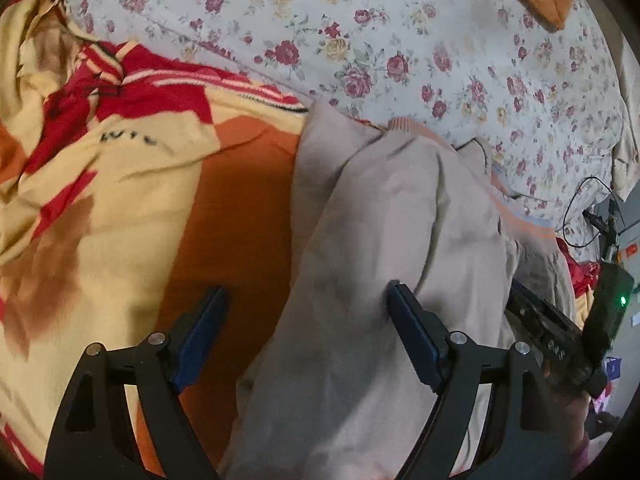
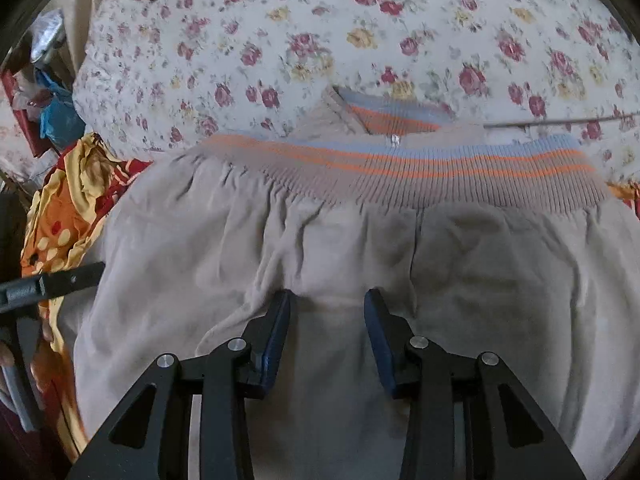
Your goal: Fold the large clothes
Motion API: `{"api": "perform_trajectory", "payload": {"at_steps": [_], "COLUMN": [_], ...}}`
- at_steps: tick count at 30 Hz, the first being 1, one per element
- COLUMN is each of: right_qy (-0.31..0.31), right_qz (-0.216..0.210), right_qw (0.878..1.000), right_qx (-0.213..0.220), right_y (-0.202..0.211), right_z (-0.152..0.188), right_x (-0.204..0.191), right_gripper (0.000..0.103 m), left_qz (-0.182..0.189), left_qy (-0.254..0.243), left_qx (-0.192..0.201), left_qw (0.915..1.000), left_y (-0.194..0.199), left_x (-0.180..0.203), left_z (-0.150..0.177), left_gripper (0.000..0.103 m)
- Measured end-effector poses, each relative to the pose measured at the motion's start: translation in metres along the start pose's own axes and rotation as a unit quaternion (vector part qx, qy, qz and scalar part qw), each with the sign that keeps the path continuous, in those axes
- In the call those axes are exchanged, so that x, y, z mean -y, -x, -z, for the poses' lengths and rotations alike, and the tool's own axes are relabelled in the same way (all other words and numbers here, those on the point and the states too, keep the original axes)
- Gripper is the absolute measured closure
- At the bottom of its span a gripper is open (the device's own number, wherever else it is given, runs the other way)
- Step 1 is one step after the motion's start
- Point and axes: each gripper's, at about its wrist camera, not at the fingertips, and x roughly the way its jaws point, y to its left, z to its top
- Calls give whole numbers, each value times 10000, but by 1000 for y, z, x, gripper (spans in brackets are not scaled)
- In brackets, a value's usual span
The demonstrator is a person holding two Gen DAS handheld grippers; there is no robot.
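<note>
A large beige garment [image 2: 320, 240] with a ribbed hem [image 2: 400, 172] striped in orange and blue lies spread on the bed. My right gripper [image 2: 329, 294] points down at its middle, jaws partly apart, tips on the cloth and flat beige fabric between them. In the left wrist view the same beige garment [image 1: 380, 220] runs up the right half. My left gripper [image 1: 306, 290] is wide open astride its left edge, with the right fingertip [image 1: 396, 292] on the beige cloth and the left one over the orange blanket. The right gripper's body [image 1: 540, 328] shows at the far right.
An orange, yellow and red blanket [image 1: 120, 160] lies crumpled left of the garment, also seen as a blanket heap [image 2: 68, 208]. A floral sheet [image 1: 400, 40] covers the bed beyond. Cables and a device [image 1: 600, 232] sit at the right edge; clutter [image 2: 48, 112] is off the bed's left.
</note>
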Motion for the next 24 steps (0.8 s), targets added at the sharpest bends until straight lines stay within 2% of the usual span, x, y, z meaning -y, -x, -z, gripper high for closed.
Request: {"api": "perform_trajectory", "payload": {"at_steps": [5,8,10,14,17,20,24], "right_qy": [-75,-137,-184,-188,-155,-76,-71], "right_qz": [-185,-308,-373,-374,-384,-354,-393], "right_qw": [9998,9994,9990,9990,9990,9992,9990], "right_qx": [93,82,131,171,183,188,185], "right_y": [2,5,5,5,5,4,4], "right_z": [4,5,7,9,10,10,9], "right_x": [6,10,13,11,10,5,5], "right_gripper": [60,60,59,57,55,51,50], "left_qz": [-1,364,532,611,956,808,951], "left_qy": [-103,104,275,182,67,-232,-148], "left_qx": [-179,-40,-115,-93,-230,-218,-293], "left_qw": [9998,9993,9981,9979,9951,9962,9949], "left_y": [-8,-1,-5,-8,-9,-14,-20], "left_x": [3,-3,-7,-5,1,10,8], "left_z": [-11,-14,-15,-13,-10,-8,-12], "left_gripper": [17,17,17,17,17,17,15]}}
